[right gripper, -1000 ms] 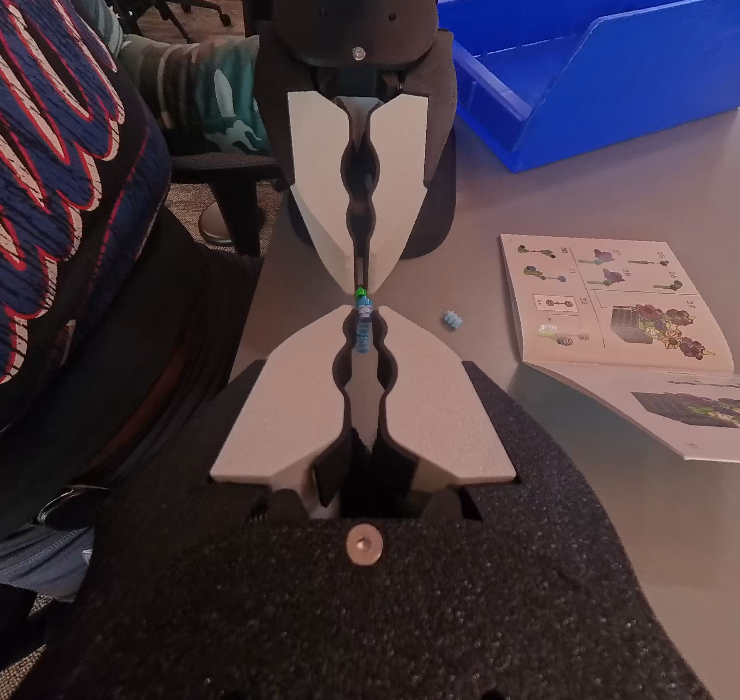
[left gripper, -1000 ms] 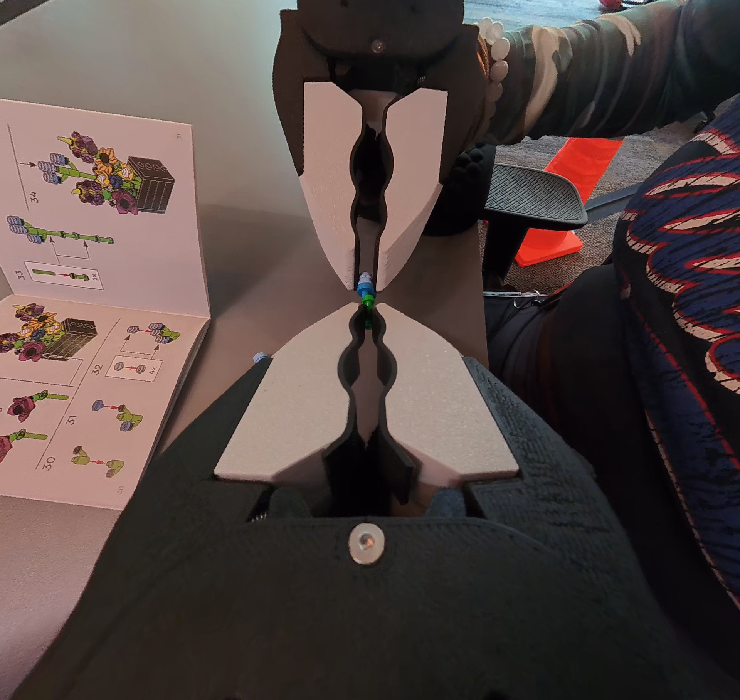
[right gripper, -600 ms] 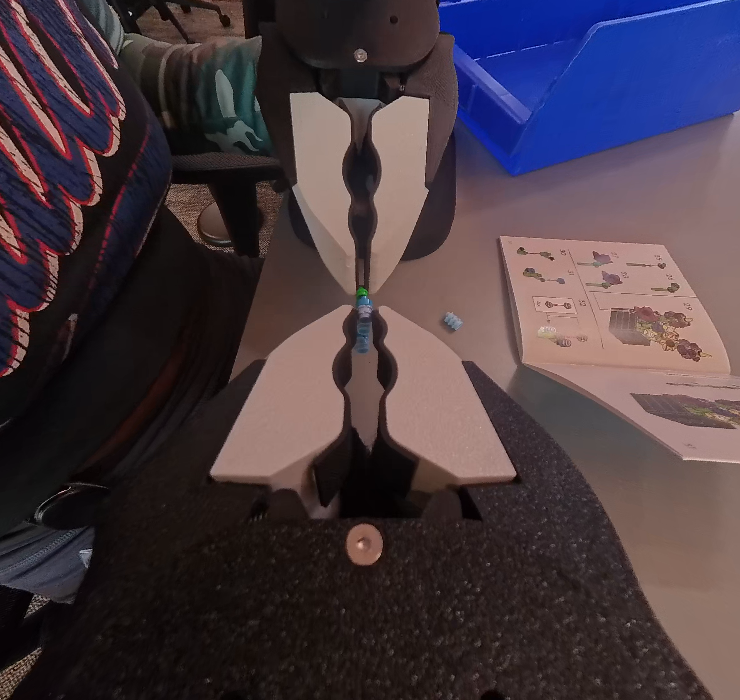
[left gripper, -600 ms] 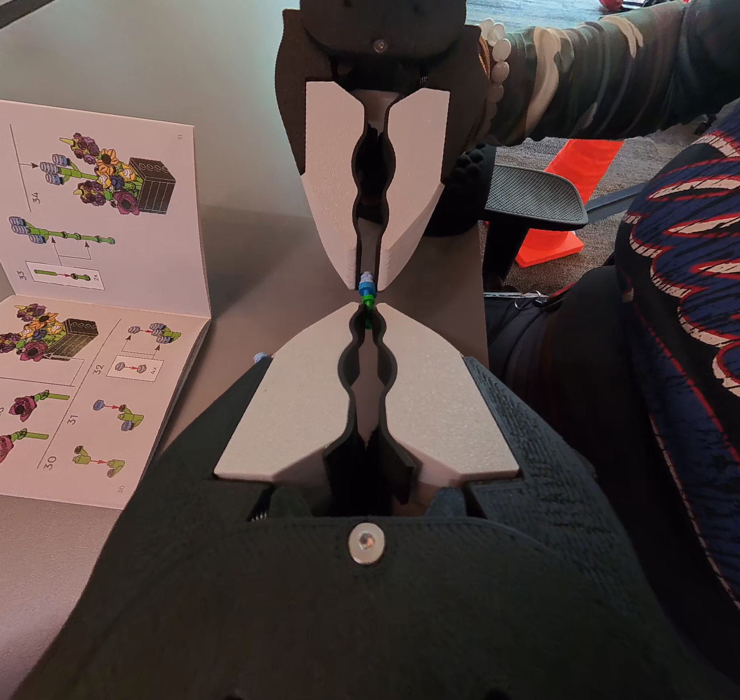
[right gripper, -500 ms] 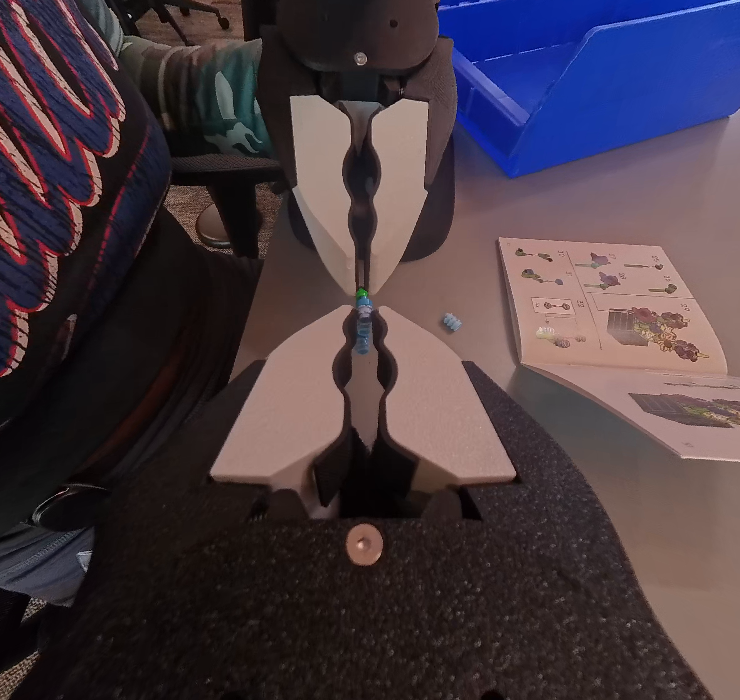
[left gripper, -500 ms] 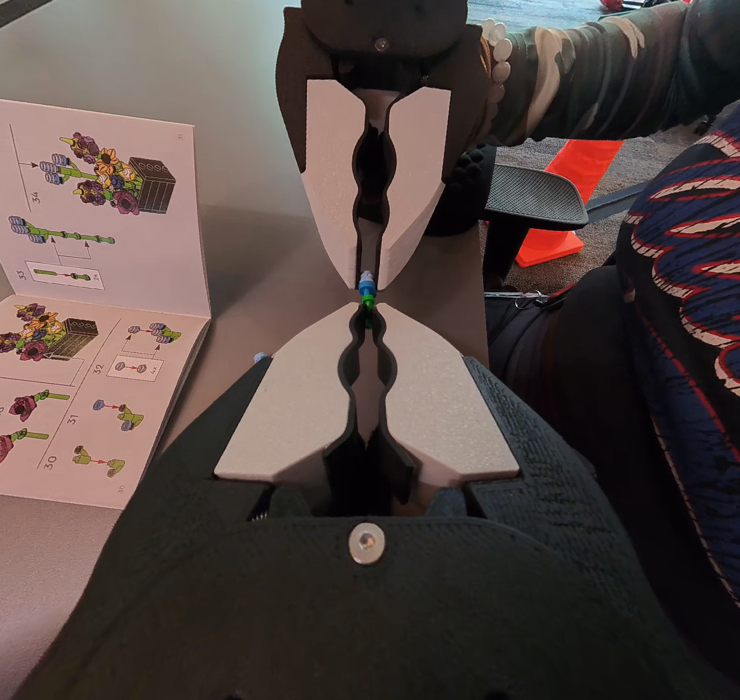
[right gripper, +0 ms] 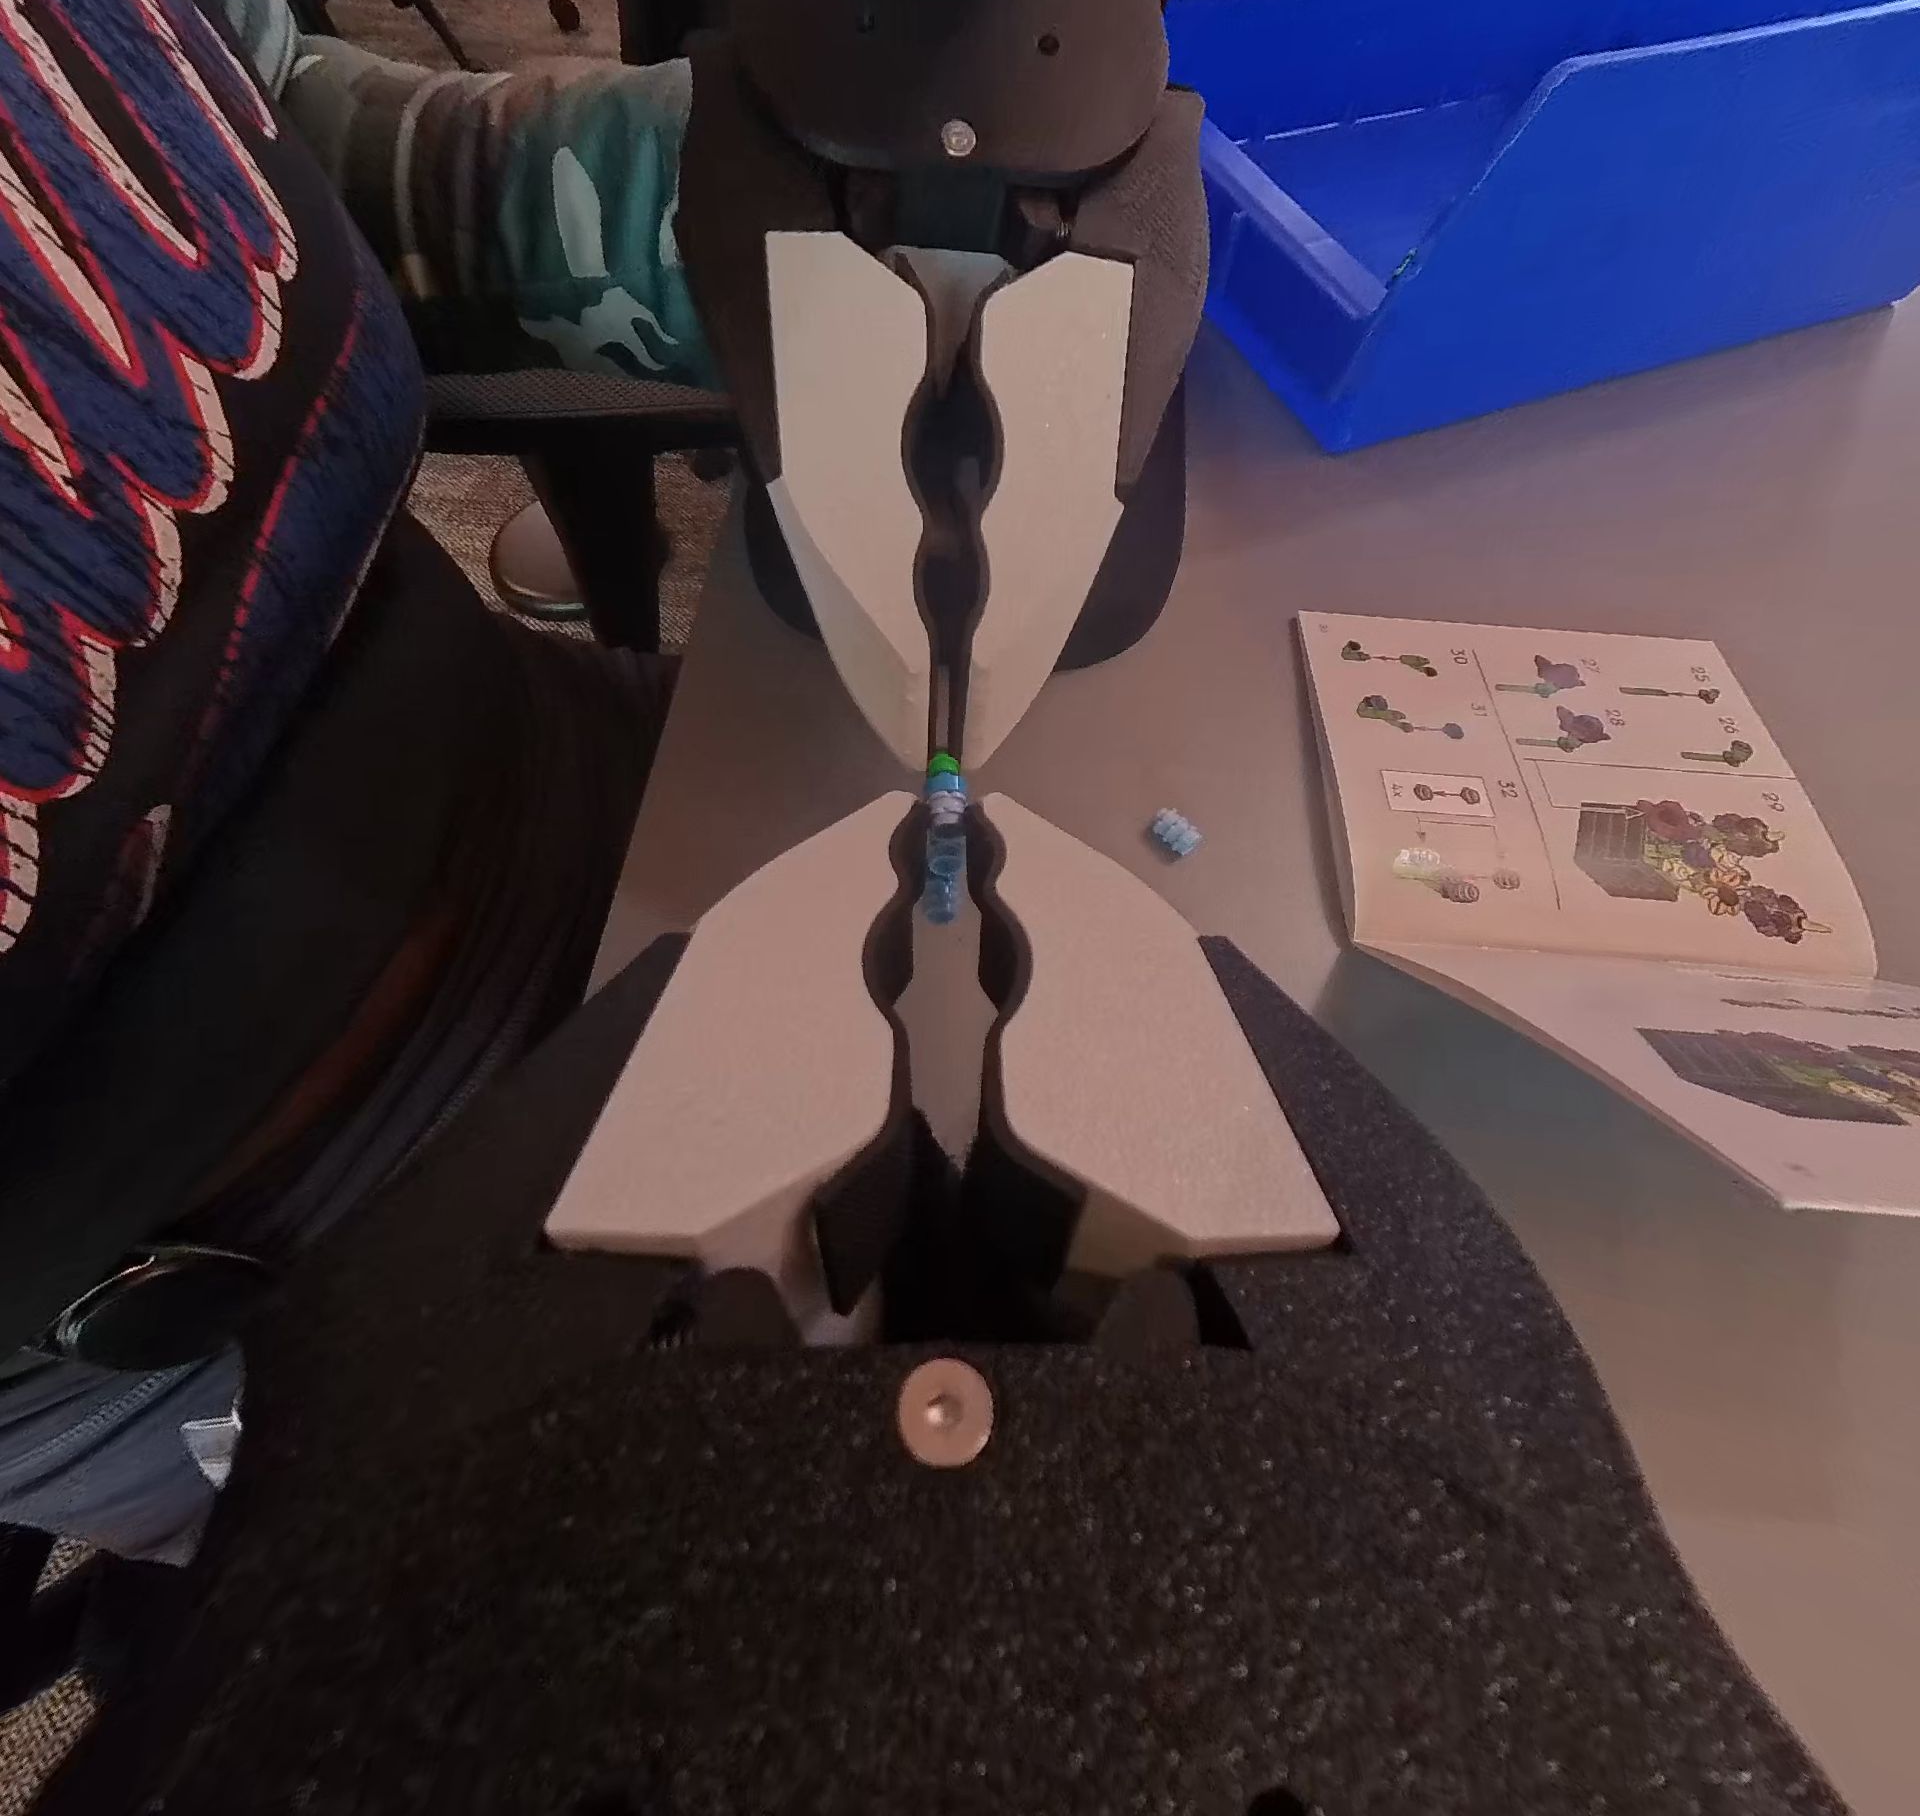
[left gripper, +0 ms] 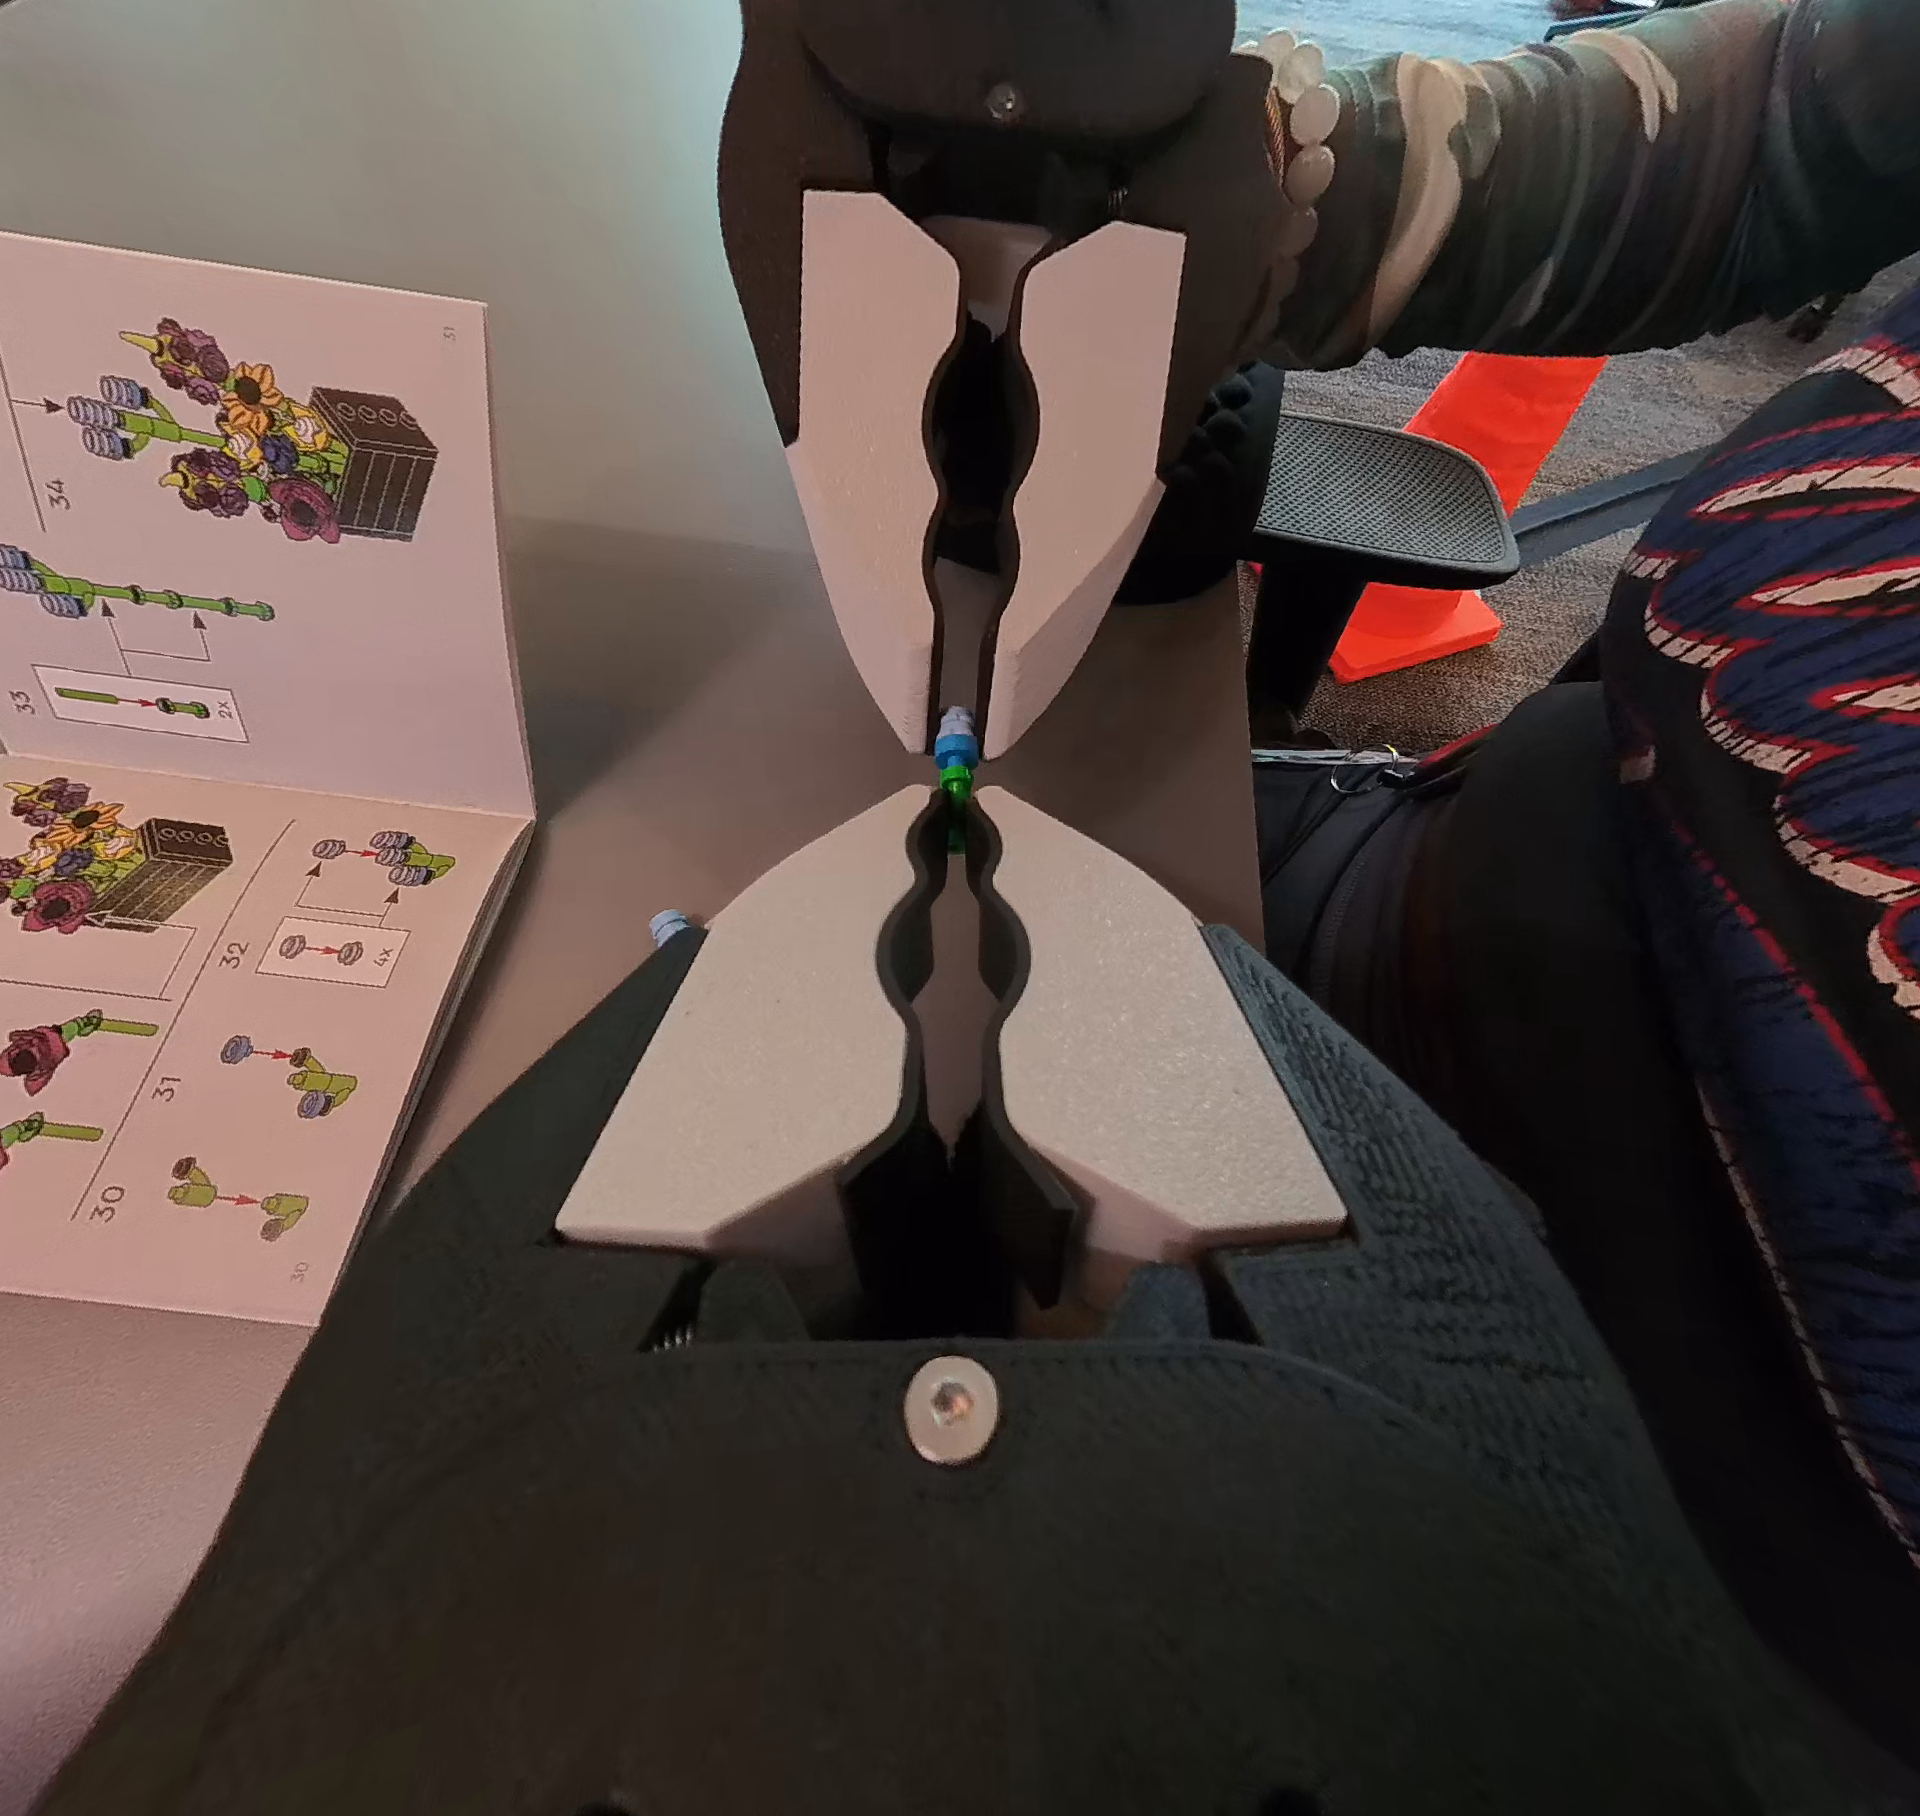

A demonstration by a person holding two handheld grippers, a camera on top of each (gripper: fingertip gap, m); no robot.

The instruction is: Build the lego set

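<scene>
Meeting tip to tip, left tongs and right tongs pinch mostly hidden green stem and blue stack.

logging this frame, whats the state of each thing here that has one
left gripper: shut on green stem piece
right gripper: shut on blue stack
green stem piece and blue stack: meeting tip to tip
loose blue piece: lying on the table
instruction booklet: open
blue bin: contents not visible
</scene>
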